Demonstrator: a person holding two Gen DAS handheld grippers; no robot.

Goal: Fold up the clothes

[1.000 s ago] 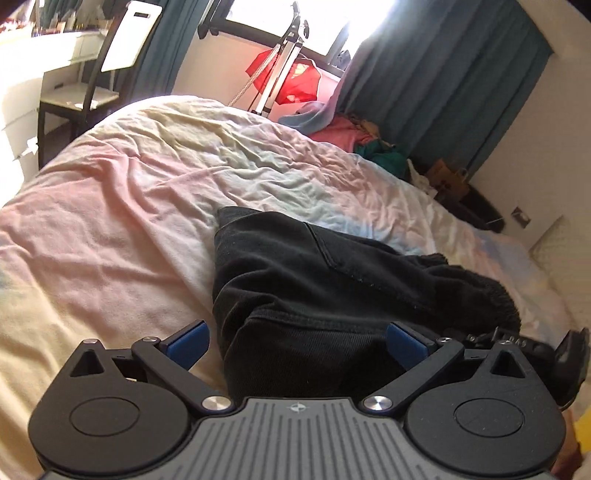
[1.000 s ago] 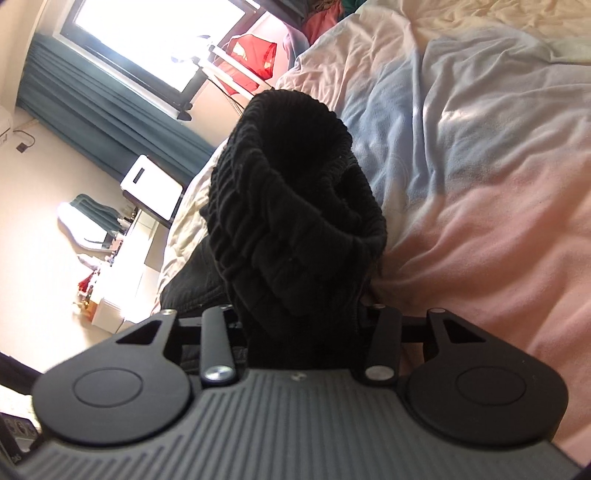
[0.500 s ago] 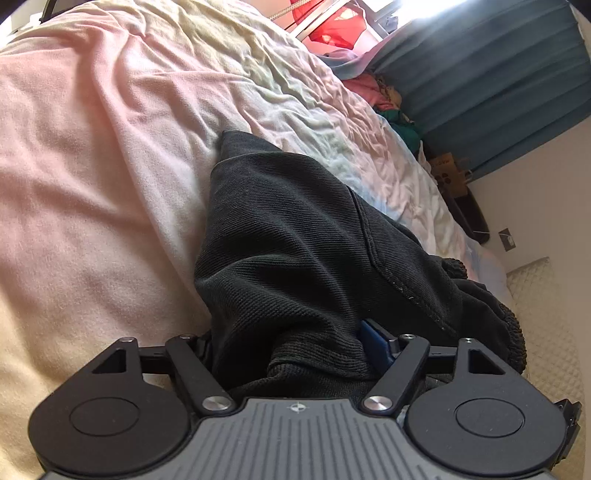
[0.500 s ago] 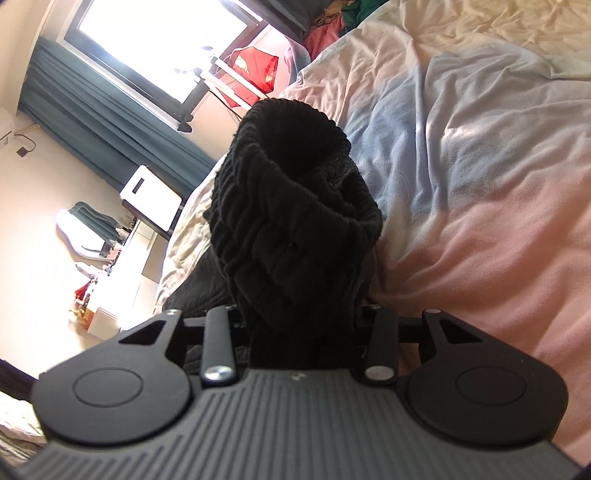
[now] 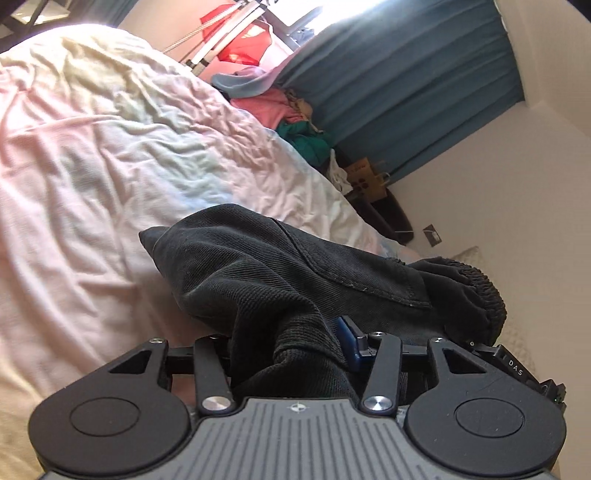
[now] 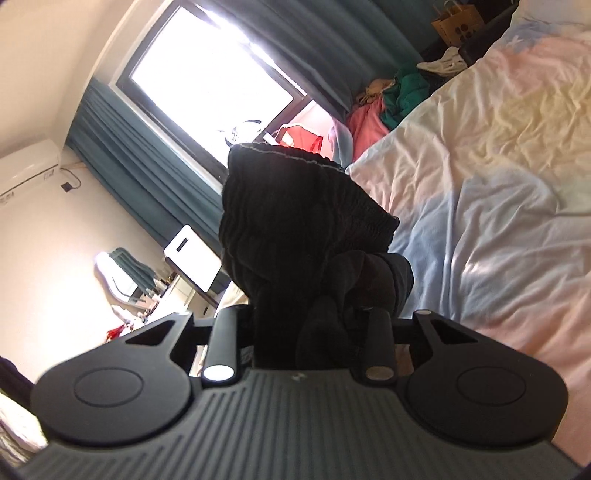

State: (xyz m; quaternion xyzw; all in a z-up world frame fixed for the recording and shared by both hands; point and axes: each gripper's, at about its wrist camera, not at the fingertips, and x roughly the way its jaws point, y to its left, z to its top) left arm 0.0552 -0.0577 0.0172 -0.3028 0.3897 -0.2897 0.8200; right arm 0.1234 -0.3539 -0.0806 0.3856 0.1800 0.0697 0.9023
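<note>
A pair of black corduroy trousers point(image 5: 280, 273) with an elastic waistband point(image 5: 480, 291) is held over a bed. My left gripper point(image 5: 291, 350) is shut on a bunched part of the trousers near their lower edge, with one blue fingertip point(image 5: 349, 339) showing beside the cloth. My right gripper point(image 6: 306, 325) is shut on the trousers point(image 6: 295, 229) at the ribbed waistband, which stands up bunched in front of the camera. Its fingertips are hidden by the cloth. The far trouser end point(image 5: 151, 236) still touches the bed.
The bed has a crumpled pastel pink, yellow and blue sheet point(image 5: 110, 147). A pile of pink and green clothes point(image 5: 291, 118) lies at the bed's far side by teal curtains point(image 5: 406, 81). A drying rack point(image 5: 221, 33), a window point(image 6: 207, 81) and a chair point(image 6: 192, 258) stand beyond.
My left gripper closed on the trousers a second ago and has since lifted them. My right gripper has raised and tilted, carrying the waistband up off the bed.
</note>
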